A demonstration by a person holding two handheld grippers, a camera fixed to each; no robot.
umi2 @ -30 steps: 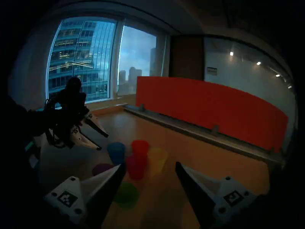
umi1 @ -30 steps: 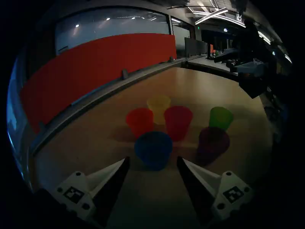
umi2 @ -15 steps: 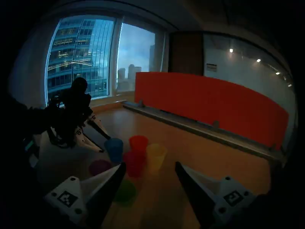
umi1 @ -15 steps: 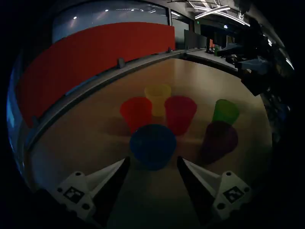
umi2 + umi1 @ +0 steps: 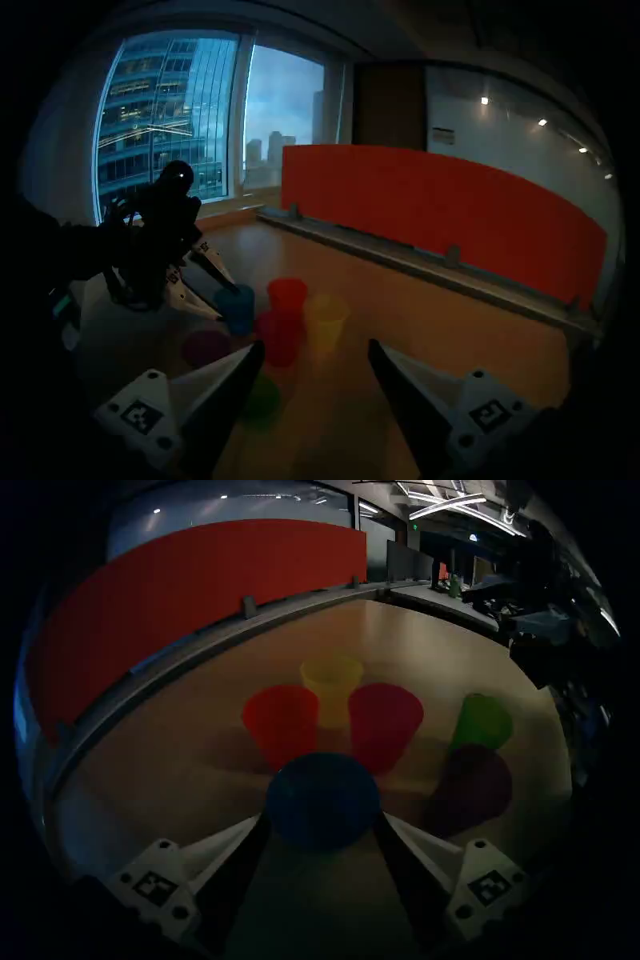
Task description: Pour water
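Blue cup (image 5: 322, 800): upright on bench (image 5: 184, 760), at 6 o'clock of the cup cluster, between the tips of the left gripper (image 5: 320, 832). Jaws wide apart; cannot tell if they touch it. Red cup (image 5: 280, 720) at 11 o'clock, yellow cup (image 5: 330, 684) at 12, purple cup (image 5: 472, 788) at 3. Right gripper (image 5: 316, 352): jaws wide apart, holding nothing.

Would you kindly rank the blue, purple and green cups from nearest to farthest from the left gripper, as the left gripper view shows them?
1. blue cup: centre, straight ahead.
2. purple cup: to the right.
3. green cup: right, behind the purple one.
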